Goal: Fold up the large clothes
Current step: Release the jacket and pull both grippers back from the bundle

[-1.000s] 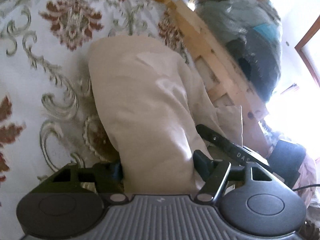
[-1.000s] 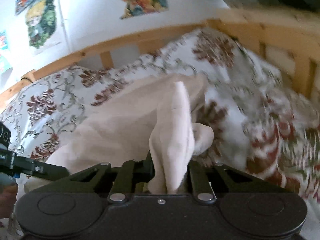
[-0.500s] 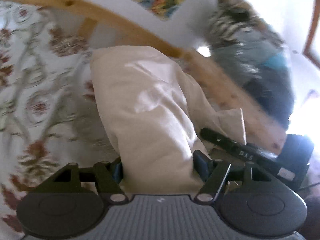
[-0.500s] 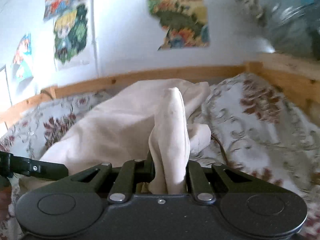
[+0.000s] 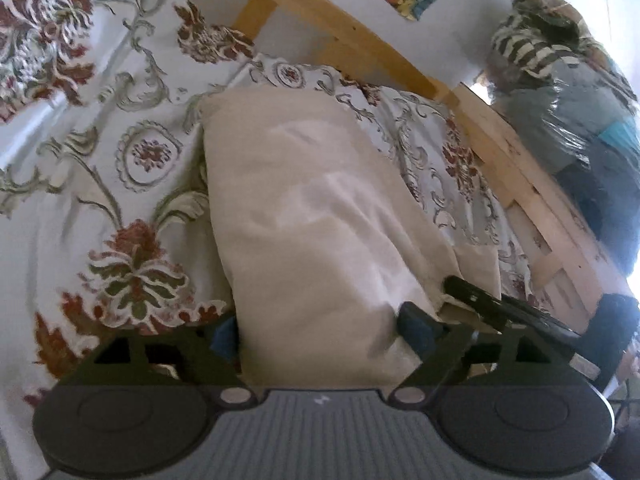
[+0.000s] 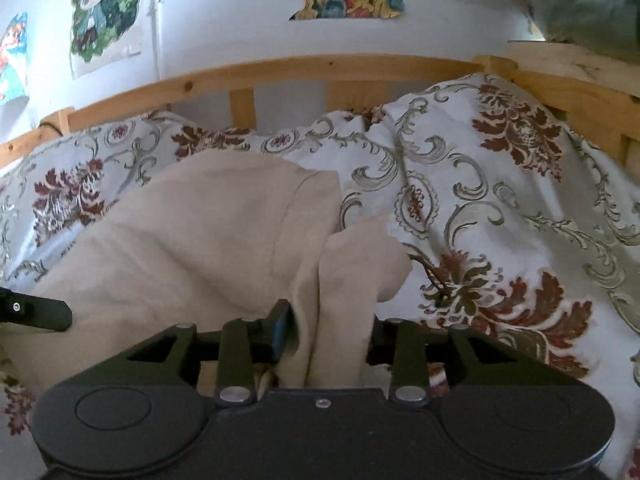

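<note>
A large beige garment (image 5: 304,208) lies on a floral bedspread (image 5: 100,152), stretching away from me. My left gripper (image 5: 320,328) is shut on the garment's near edge, with a thick bunch of cloth between its fingers. My right gripper (image 6: 330,328) is shut on another bunched part of the same garment (image 6: 192,240), which drapes left and away over the bedspread (image 6: 500,208). The right gripper's finger (image 5: 480,300) shows at the right of the left wrist view. The left gripper's finger (image 6: 36,312) shows at the left edge of the right wrist view.
A wooden bed rail (image 6: 280,76) runs along the far side and a second rail (image 5: 512,176) along the right. Posters (image 6: 104,12) hang on the white wall. Bagged clothes (image 5: 560,92) are piled beyond the right rail.
Both grippers swung up and then came back down with the garment. The cloth now lies lower and flatter on the bedspread, and the right gripper's jaws stand wider around the bunch.
</note>
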`<state>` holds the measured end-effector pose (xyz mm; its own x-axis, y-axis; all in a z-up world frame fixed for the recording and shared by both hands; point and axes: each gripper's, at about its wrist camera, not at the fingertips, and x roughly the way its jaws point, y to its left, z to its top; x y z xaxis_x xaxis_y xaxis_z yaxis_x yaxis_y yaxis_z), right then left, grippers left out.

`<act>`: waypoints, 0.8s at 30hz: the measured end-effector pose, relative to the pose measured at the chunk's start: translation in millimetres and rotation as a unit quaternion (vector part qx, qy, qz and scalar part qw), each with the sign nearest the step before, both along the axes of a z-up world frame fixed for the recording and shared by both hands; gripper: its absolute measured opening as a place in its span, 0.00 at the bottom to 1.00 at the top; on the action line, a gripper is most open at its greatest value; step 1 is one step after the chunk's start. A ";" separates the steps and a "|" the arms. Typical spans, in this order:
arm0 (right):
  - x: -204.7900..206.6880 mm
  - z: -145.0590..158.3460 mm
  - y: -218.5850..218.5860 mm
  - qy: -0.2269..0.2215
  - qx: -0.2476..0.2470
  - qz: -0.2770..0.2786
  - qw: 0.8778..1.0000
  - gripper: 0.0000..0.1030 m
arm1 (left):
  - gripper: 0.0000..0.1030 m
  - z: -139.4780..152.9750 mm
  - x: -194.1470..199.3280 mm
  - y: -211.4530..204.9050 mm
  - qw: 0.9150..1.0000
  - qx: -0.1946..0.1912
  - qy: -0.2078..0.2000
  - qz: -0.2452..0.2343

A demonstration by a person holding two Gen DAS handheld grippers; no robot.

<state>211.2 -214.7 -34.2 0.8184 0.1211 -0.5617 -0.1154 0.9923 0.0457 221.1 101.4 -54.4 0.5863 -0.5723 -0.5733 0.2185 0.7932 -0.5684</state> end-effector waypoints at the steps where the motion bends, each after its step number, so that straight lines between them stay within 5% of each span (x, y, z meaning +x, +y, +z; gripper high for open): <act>1: -3.3 2.0 -1.0 -0.004 0.003 -0.003 1.000 0.39 | 0.93 3.6 -3.5 -0.5 1.000 0.013 -0.007 0.003; 18: -95.1 83.2 -0.6 -0.122 0.040 -0.016 0.992 0.95 | 0.99 92.9 -78.6 -14.3 0.986 0.123 -0.103 0.048; 24: -134.4 111.7 10.9 -0.149 0.041 -0.014 0.988 0.99 | 0.99 124.1 -121.4 -13.6 0.976 0.150 -0.137 0.076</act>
